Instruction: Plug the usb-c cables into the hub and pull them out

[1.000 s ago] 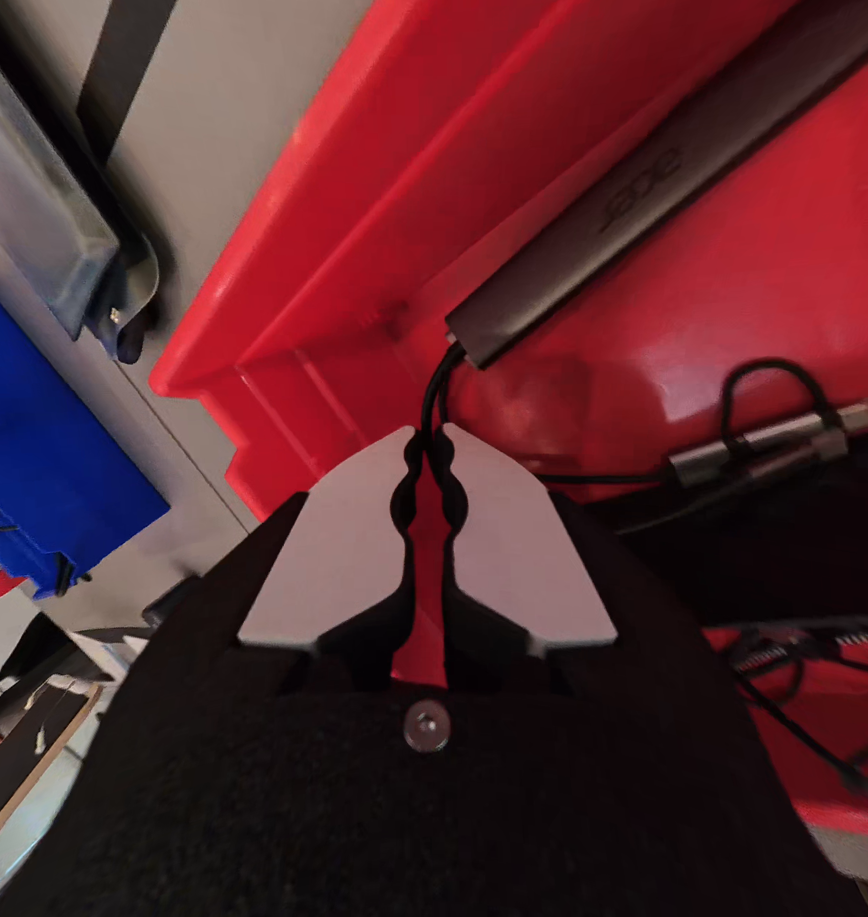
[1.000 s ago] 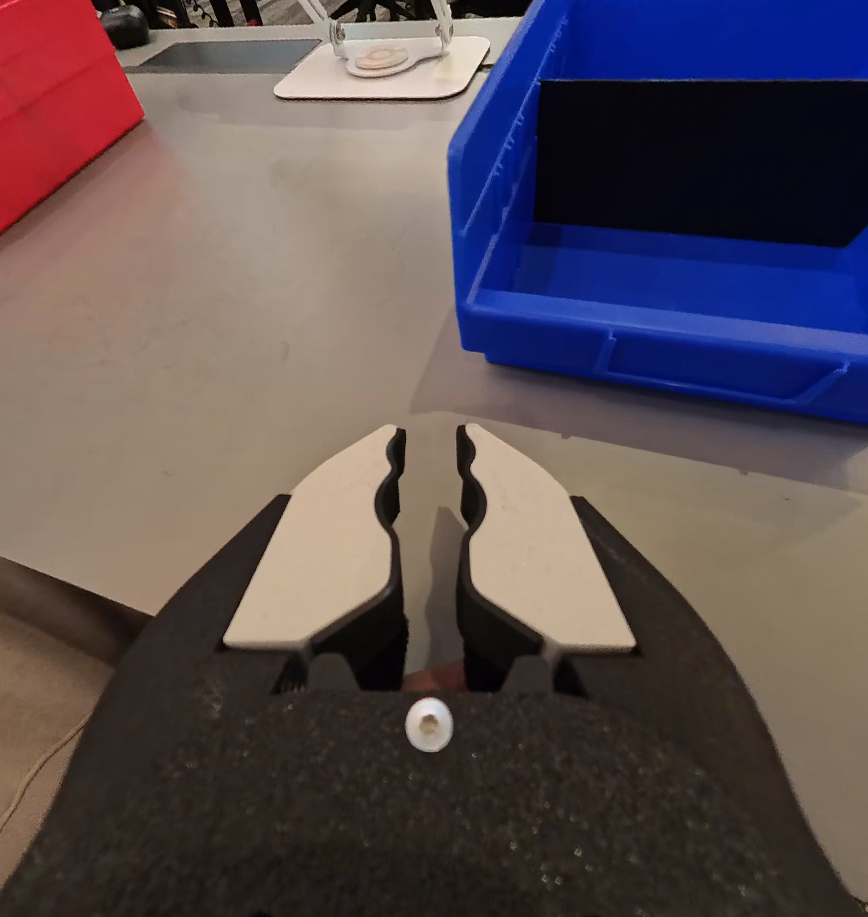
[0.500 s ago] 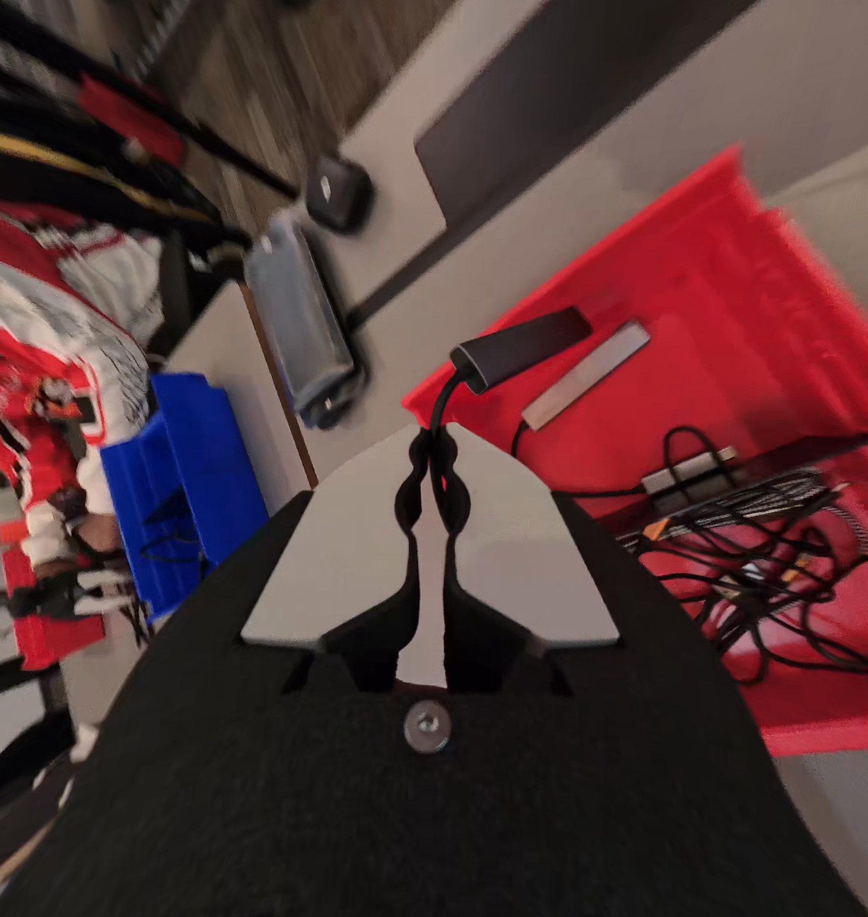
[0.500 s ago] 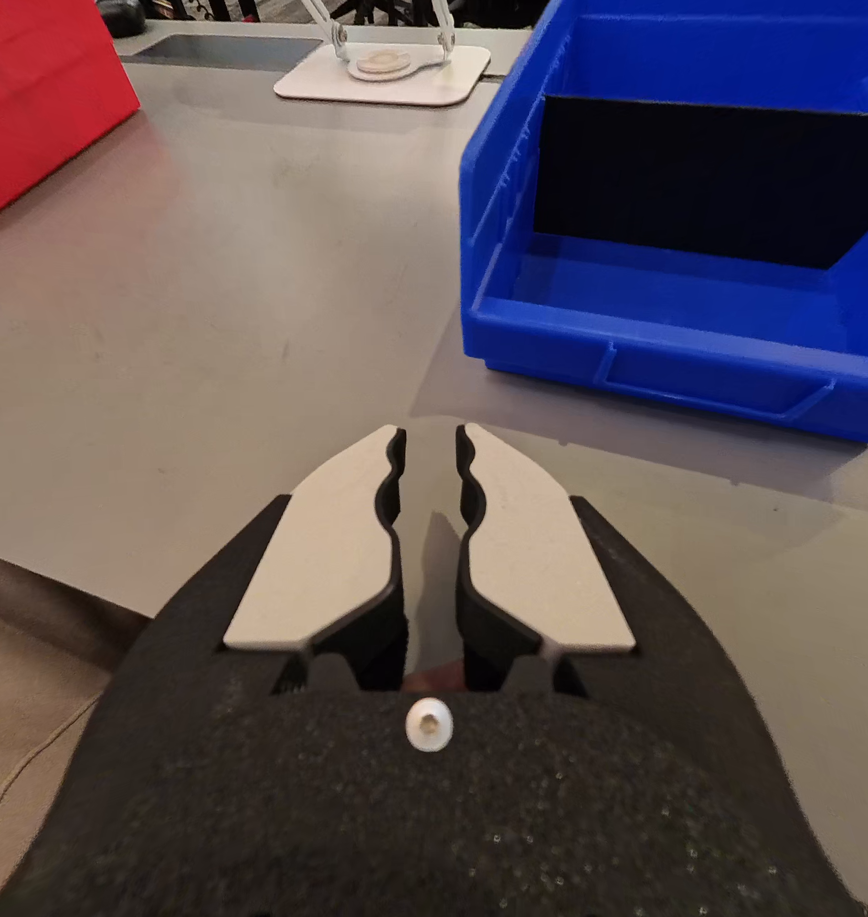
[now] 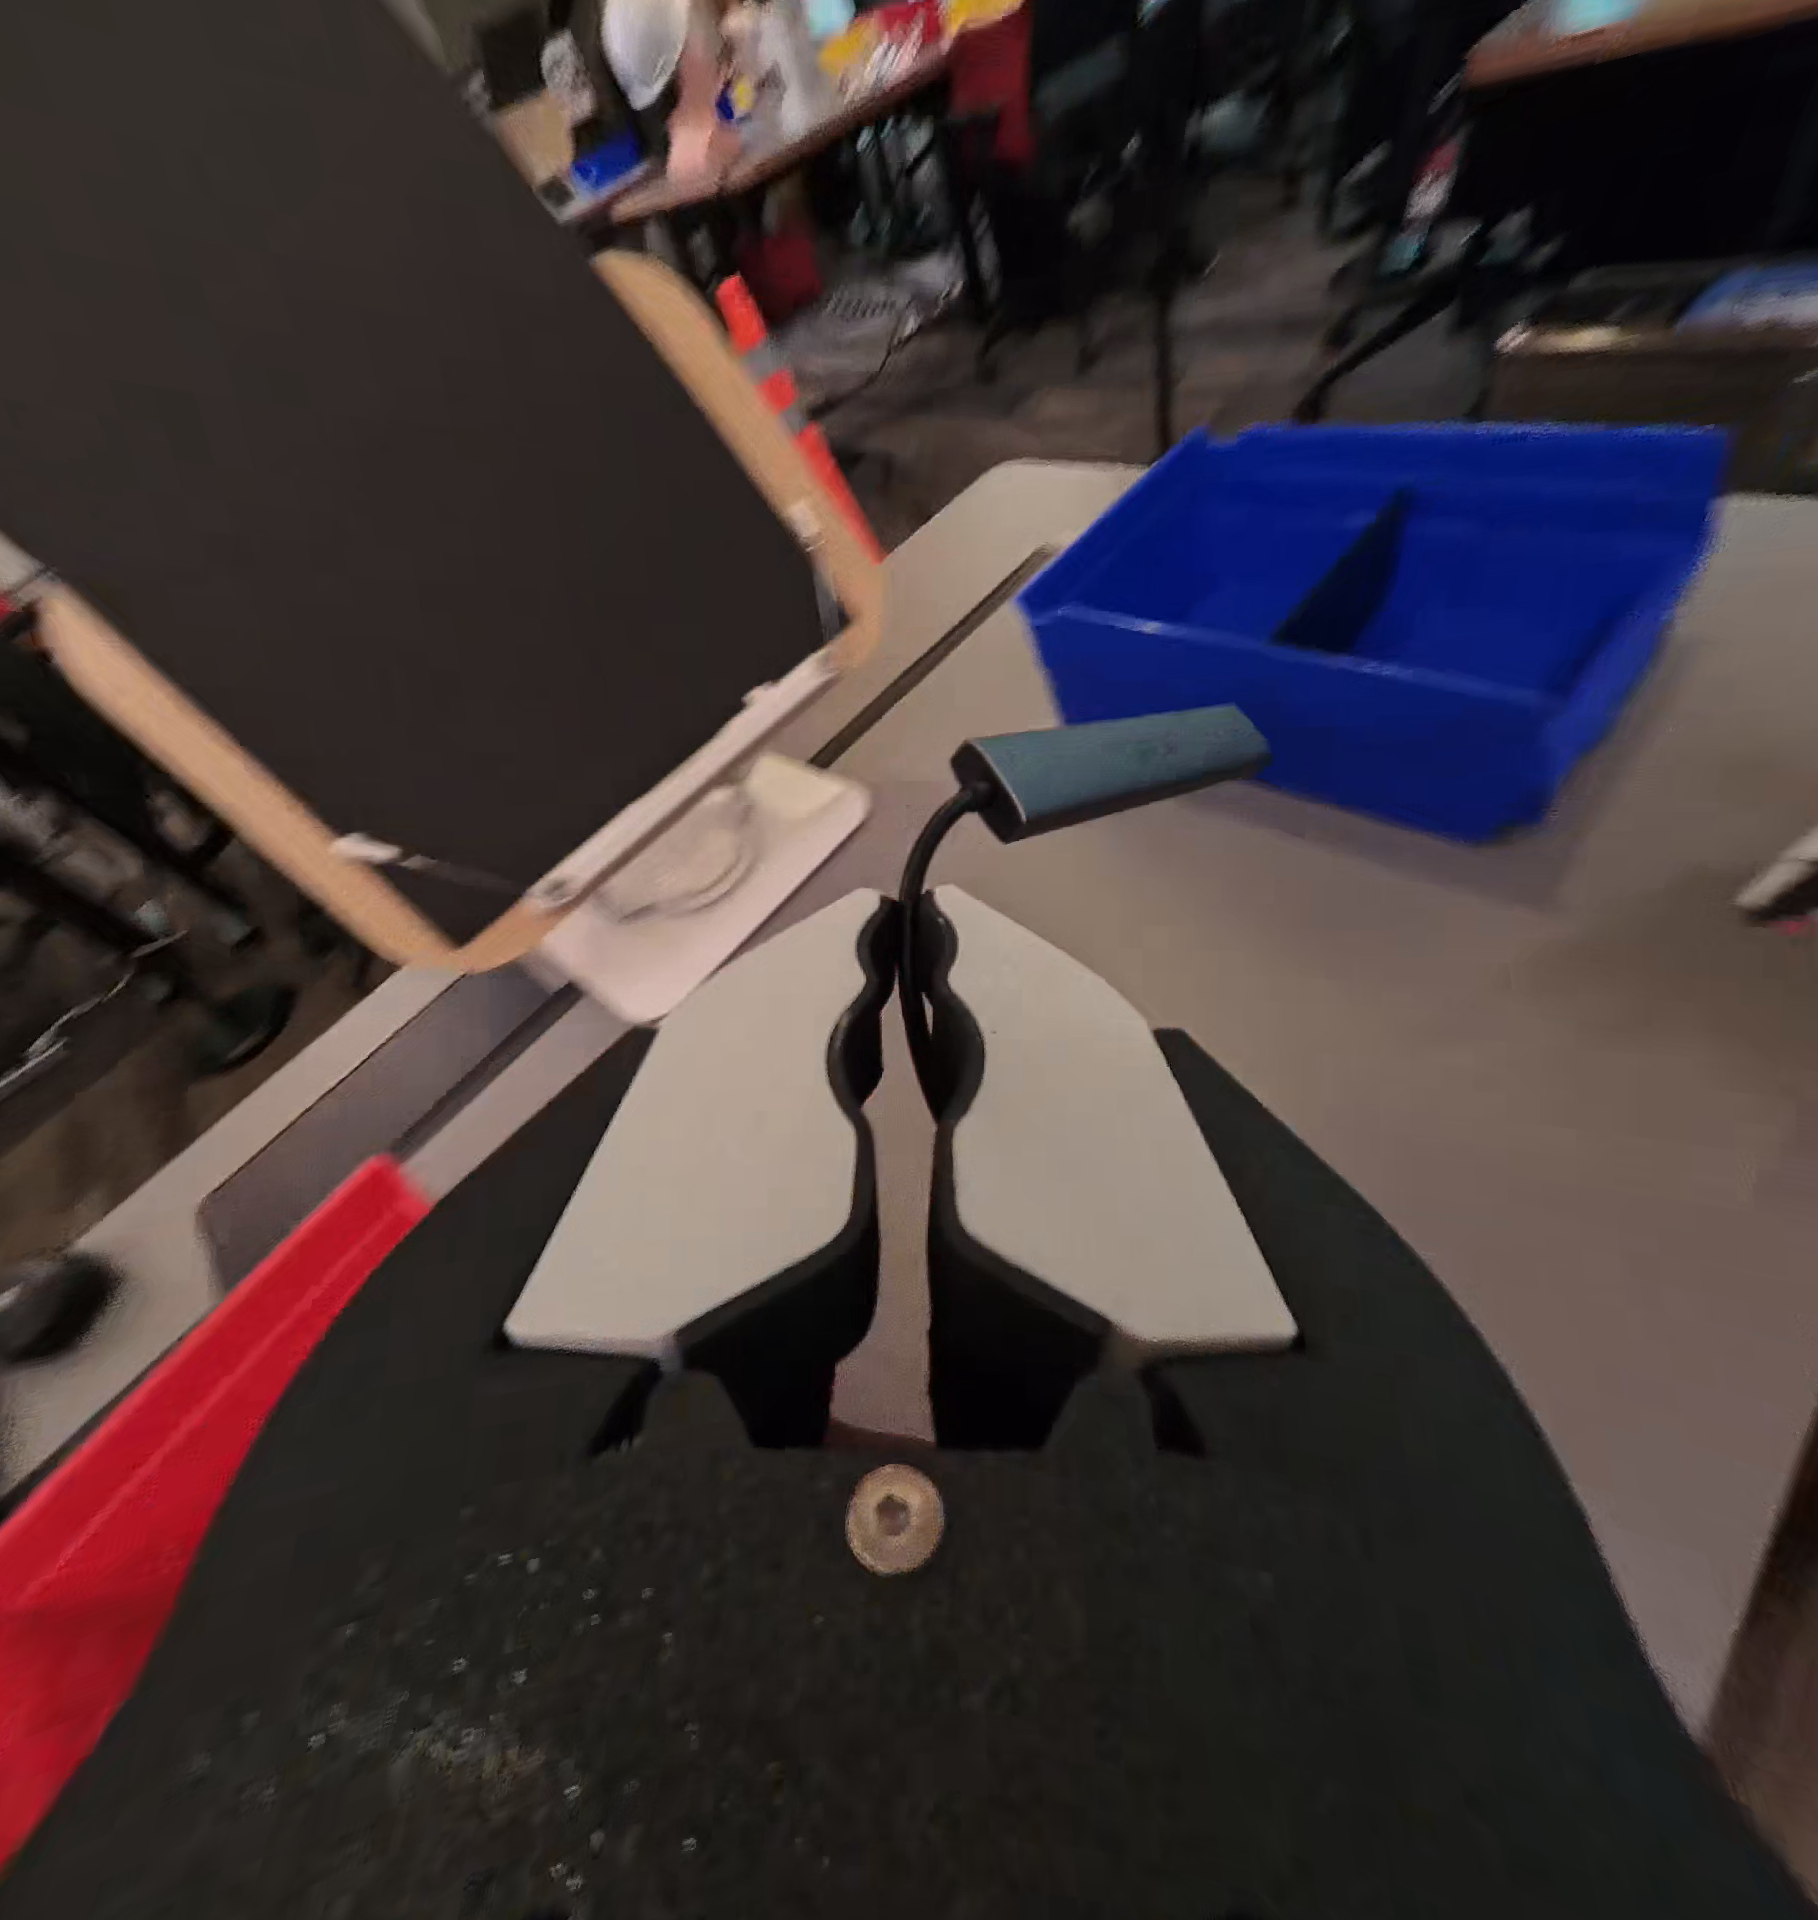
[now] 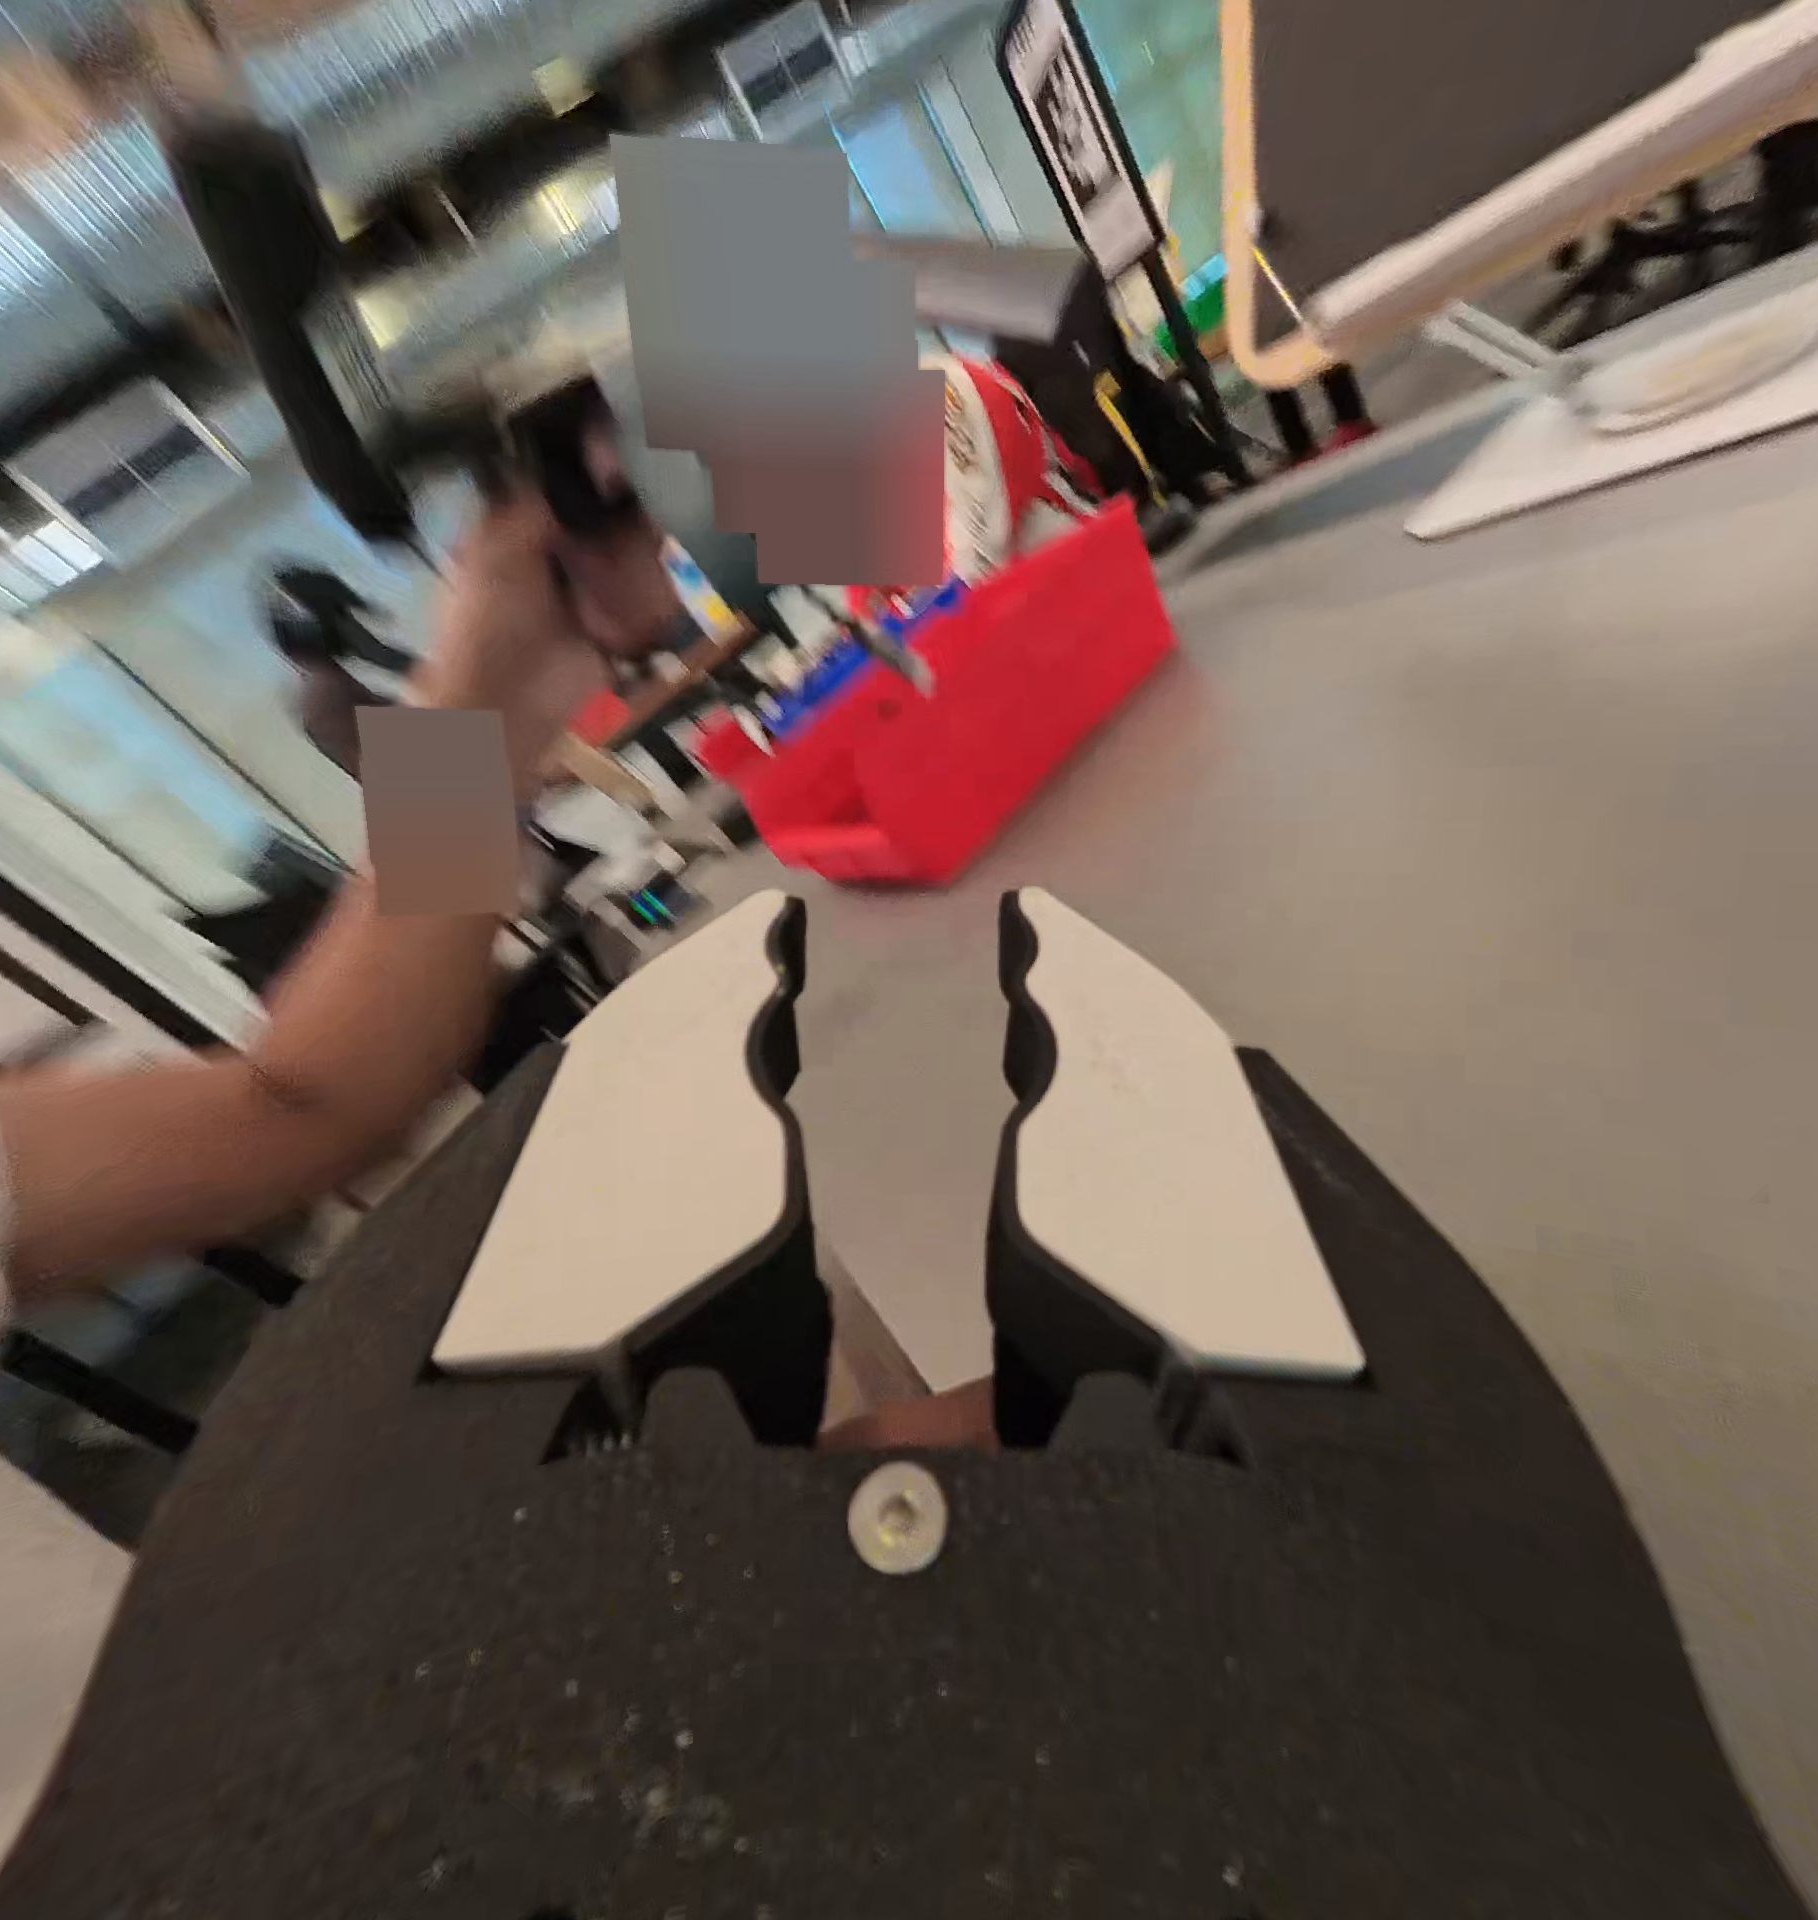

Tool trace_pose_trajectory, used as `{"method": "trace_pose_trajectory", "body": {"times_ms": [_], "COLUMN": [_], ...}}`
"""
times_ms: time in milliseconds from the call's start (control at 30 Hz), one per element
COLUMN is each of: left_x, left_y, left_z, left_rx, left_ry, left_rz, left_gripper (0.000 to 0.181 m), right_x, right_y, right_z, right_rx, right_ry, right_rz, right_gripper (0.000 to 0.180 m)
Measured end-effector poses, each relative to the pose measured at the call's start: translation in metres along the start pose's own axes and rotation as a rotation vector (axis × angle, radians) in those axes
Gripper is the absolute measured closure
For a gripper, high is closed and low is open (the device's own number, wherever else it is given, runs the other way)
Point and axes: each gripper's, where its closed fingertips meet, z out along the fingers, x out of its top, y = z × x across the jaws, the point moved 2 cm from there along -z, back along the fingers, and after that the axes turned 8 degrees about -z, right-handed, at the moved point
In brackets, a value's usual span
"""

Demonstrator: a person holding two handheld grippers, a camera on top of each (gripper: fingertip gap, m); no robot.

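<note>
In the left wrist view my left gripper (image 5: 907, 914) is shut on the thin black cable (image 5: 920, 862) of a dark grey hub (image 5: 1113, 767). The hub hangs in the air above the grey table (image 5: 1352, 1039), in front of a blue bin (image 5: 1404, 644). In the right wrist view my right gripper (image 6: 900, 914) is open and empty above the table (image 6: 1456, 883). It faces the red bin (image 6: 967, 727) farther off. The far edge of the right gripper shows blurred at the right of the left wrist view (image 5: 1809, 883).
A monitor (image 5: 313, 416) on a white stand base (image 5: 718, 904) stands at the table's back. The red bin's rim (image 5: 157, 1455) lies at lower left in the left wrist view. A person's forearm (image 6: 209, 1122) reaches in at left of the right wrist view.
My left gripper has lifted the hub by its cable out of the red bin and swung it toward the blue bin. My right gripper has opened wider and turned from the blue bin toward the red bin.
</note>
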Motion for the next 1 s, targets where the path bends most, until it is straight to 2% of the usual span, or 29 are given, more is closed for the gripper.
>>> {"method": "trace_pose_trajectory", "body": {"times_ms": [133, 267, 433, 767, 900, 1000], "left_x": [-0.012, -0.018, -0.024, -0.03, -0.031, -0.037], "left_y": [0.072, 0.107, 0.116, 0.127, 0.132, 0.137], "left_z": [0.011, 0.012, 0.006, 0.005, 0.0, 0.004], "left_rx": [-0.076, -0.137, -0.165, -0.245, -0.307, -0.33], "left_ry": [0.096, 0.125, 0.16, 0.174, 0.188, 0.178], "left_rz": [0.001, -0.002, -0.071, -0.058, -0.028, 0.003], "left_gripper": [0.178, 0.178, 0.178, 0.178, 0.178, 0.178], "right_x": [0.022, 0.026, 0.026, 0.021, 0.019, 0.018], "right_y": [0.003, 0.002, 0.001, 0.003, 0.003, -0.012], "right_z": [0.013, 0.015, 0.018, 0.024, 0.019, 0.019], "right_rx": [0.102, 0.236, 0.265, 0.325, 0.33, 0.391], "right_ry": [0.155, 0.205, 0.213, 0.225, 0.166, 0.133], "right_rz": [0.213, 0.279, 0.286, 0.337, 0.244, 0.192], "right_gripper": [0.138, 0.136, 0.136, 0.146, 0.149, 0.158]}}
